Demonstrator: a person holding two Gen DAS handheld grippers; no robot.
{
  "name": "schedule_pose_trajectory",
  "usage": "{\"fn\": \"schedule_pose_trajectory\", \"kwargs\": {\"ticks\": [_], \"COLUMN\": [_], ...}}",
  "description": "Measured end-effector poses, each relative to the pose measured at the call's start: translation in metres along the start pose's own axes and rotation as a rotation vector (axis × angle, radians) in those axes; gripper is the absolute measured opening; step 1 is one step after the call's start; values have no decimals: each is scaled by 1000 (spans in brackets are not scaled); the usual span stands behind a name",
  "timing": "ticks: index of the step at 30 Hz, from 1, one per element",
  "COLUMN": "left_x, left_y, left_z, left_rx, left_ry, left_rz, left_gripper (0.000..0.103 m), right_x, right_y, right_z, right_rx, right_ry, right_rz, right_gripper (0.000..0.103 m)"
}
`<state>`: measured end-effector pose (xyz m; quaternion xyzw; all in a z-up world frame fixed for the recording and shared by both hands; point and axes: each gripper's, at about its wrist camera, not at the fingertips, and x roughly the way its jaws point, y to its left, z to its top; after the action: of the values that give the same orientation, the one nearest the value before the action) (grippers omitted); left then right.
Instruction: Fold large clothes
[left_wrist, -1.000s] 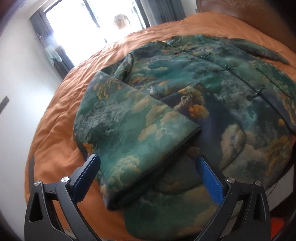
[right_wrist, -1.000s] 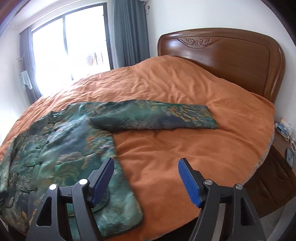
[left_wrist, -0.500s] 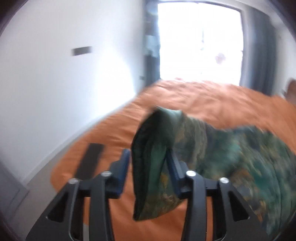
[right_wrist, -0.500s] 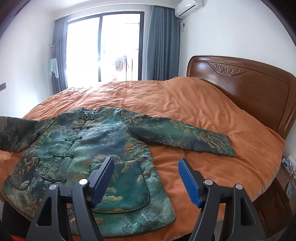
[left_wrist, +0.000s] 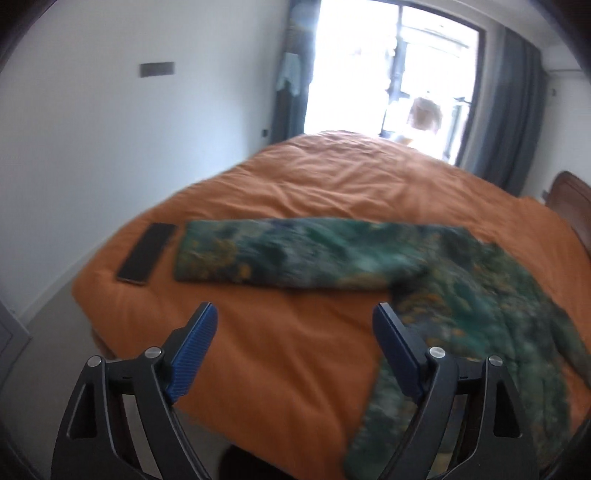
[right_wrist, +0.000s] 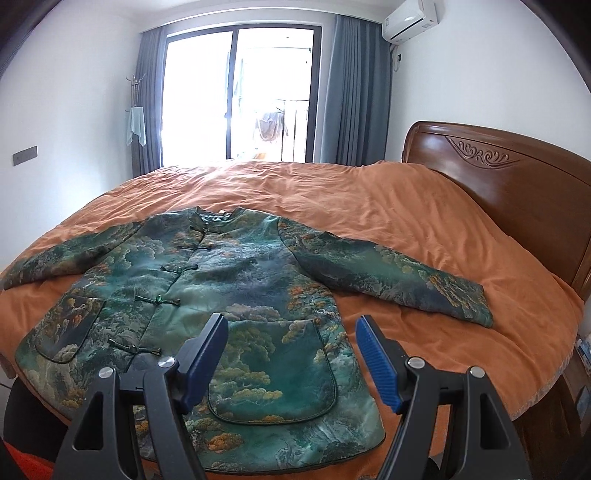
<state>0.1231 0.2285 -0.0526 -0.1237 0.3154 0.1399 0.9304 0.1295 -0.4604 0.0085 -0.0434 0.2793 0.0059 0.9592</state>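
A green padded jacket (right_wrist: 221, 288) with a cloud and tree print lies face up and spread flat on the orange bed cover (right_wrist: 406, 229). Both sleeves lie straight out to the sides. In the left wrist view its left sleeve (left_wrist: 280, 254) stretches across the bed, blurred by motion. My left gripper (left_wrist: 295, 343) is open and empty, above the bed edge in front of that sleeve. My right gripper (right_wrist: 291, 354) is open and empty, above the jacket's hem near a front pocket (right_wrist: 273, 373).
A dark phone (left_wrist: 146, 253) lies on the cover just left of the sleeve's cuff. A wooden headboard (right_wrist: 517, 192) stands at the right. A bright window (right_wrist: 240, 96) with grey curtains is behind the bed. A nightstand (right_wrist: 580, 384) sits at the right edge.
My left gripper held the folded sleeve half a second ago, has laid it out flat to the left and opened. The right gripper has pulled back and squared up to the jacket.
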Motion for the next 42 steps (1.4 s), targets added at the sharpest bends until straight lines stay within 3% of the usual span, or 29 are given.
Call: {"fn": "schedule_pose_trajectory", "kwargs": {"ticks": [3, 7, 11, 14, 17, 22, 25, 27, 31, 36, 42], "left_x": [-13, -44, -82, -97, -103, -93, -83, -81, -88, -98, -103], "left_y": [-64, -137, -187, -210, -219, -218, -216, -215, -213, -215, -216], "left_z": [-13, -16, -13, -13, -20, -58, -75, -77, -73, -70, -68], "left_rx": [75, 247, 447, 516, 485, 377, 396, 406, 357, 349, 328], "left_ry": [7, -30, -130, -165, -157, -86, -39, -17, -41, -111, -143], "left_rz": [-149, -280, -342, -352, -345, -280, -245, -253, -282, -290, -253], "left_gripper": [91, 97, 102, 102, 102, 102, 103, 103, 103, 103, 103], "right_x": [-8, -23, -28, -34, -41, -43, -41, -39, -45, -50, -51], "right_y": [5, 15, 32, 47, 61, 74, 72, 75, 74, 62, 65], "right_z": [17, 40, 57, 60, 55, 38, 24, 16, 14, 25, 23], "right_rx": [-30, -97, -199, -251, -276, -190, -115, -149, -179, -52, -20], "right_ry": [-35, -81, -62, -68, -108, -167, -124, -83, -114, -111, -123], "right_rz": [22, 59, 154, 195, 203, 119, 156, 181, 114, 176, 147], "right_gripper": [78, 88, 89, 93, 102, 103, 103, 103, 103, 103, 103]}}
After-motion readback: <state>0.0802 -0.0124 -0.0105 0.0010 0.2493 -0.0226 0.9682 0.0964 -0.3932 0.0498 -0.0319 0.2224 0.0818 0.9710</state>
